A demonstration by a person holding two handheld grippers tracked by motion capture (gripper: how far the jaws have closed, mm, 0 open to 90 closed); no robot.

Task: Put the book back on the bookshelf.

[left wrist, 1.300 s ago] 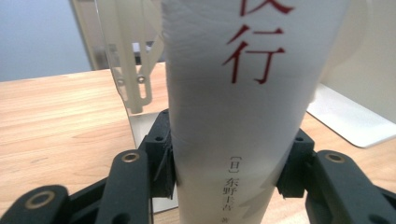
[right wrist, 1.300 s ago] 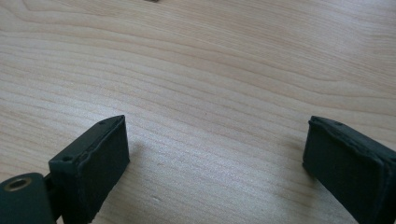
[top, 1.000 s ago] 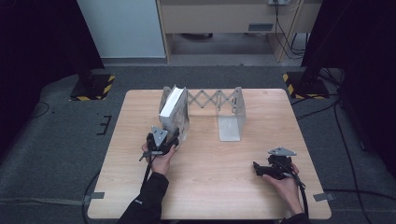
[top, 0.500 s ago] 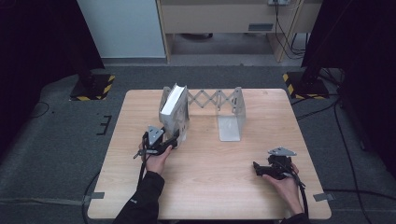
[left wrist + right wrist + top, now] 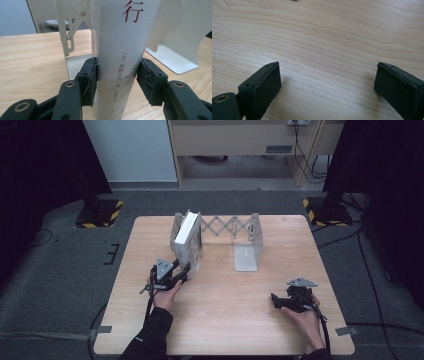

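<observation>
A thick white book (image 5: 186,237) stands upright at the left end of a metal extending book rack (image 5: 230,226). Its spine (image 5: 120,50) carries red and dark printed characters and faces my left gripper (image 5: 184,271). In the left gripper view the left gripper (image 5: 117,75) has its black pads (image 5: 88,77) on both sides of the spine's lower part; its jaws have just been closing and now press on the book. My right gripper (image 5: 276,301) rests low over the table near the front right, and in its own view its jaws (image 5: 327,85) stand wide apart with nothing between them.
The rack's right end plate (image 5: 247,250) stands on the wooden table (image 5: 225,320), joined to the left plate by a scissor lattice. Beyond the table's far edge are dark floor, a cabinet and yellow-black stand feet (image 5: 100,215).
The left hand has shifted slightly at the book's spine. The book, the rack and the right gripper stay where they were.
</observation>
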